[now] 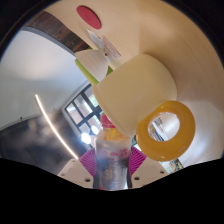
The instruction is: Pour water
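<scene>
Whole view is tilting hard here, so the cream counter [150,25] is sitting up at the top and the room (ceiling light strip, windows) is swinging in behind the claw.

The claw [112,150] is pinching a clear container [112,172]. Both pink pads [92,160] are pressing against its sides and I'm not seeing a gap on either one. Something orange is showing at the container's far end, just ahead of the fingertips, but I can't tell whether it's a cap or a spout. I'm not making out any water either.

Right beyond the fingertips a big pale yellow mug [132,88] is filling the middle of the view. Its chunky yellow ring handle [165,128] is sticking out beside one of the fingers. The mug is looking very near the container's orange end, though I can't tell if they're touching.

Further back on the counter, a small white cup with a green rim [90,65] is peeking out from behind the mug. Past that there's a clear, bottle-like thing [102,42], and a pink round disc [88,15] is lying furthest away.
</scene>
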The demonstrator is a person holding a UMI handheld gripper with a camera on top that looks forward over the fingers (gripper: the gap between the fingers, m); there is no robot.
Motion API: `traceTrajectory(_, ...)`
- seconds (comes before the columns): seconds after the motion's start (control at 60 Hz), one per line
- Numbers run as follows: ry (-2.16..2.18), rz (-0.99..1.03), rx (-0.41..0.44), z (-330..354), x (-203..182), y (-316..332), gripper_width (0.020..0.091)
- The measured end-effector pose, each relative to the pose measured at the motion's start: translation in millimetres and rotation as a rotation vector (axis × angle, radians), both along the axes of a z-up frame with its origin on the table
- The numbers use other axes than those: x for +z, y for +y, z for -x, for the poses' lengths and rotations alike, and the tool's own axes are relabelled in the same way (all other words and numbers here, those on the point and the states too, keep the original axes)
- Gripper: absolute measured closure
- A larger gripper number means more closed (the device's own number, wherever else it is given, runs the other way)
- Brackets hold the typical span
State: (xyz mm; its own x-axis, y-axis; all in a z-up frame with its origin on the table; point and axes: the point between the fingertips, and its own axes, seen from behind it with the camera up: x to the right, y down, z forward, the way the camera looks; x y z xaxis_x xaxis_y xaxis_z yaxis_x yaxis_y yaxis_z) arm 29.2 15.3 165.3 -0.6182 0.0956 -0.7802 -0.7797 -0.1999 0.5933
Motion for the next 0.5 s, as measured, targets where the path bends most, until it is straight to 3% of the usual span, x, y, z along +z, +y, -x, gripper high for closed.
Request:
traceTrajectory(0.1,-0.079,0.006,0.017,18,0,-9,0.0734)
traceTrajectory(0.167,-0.244,-0.035,0.028,32,20,-20,0.0734)
traceTrajectory(0.233,-0.52,-0.144,-0.016,43,45,-61,0.0733)
traceTrajectory(0.317,-0.916,-0.27,-0.145,39,98,-102,0.0734)
traceTrajectory(0.4,-1.311,-0.294,-0.355,7,148,-131,0.0734)
traceTrajectory(0.5,-1.663,-0.284,-0.538,-48,179,-164,0.0734)
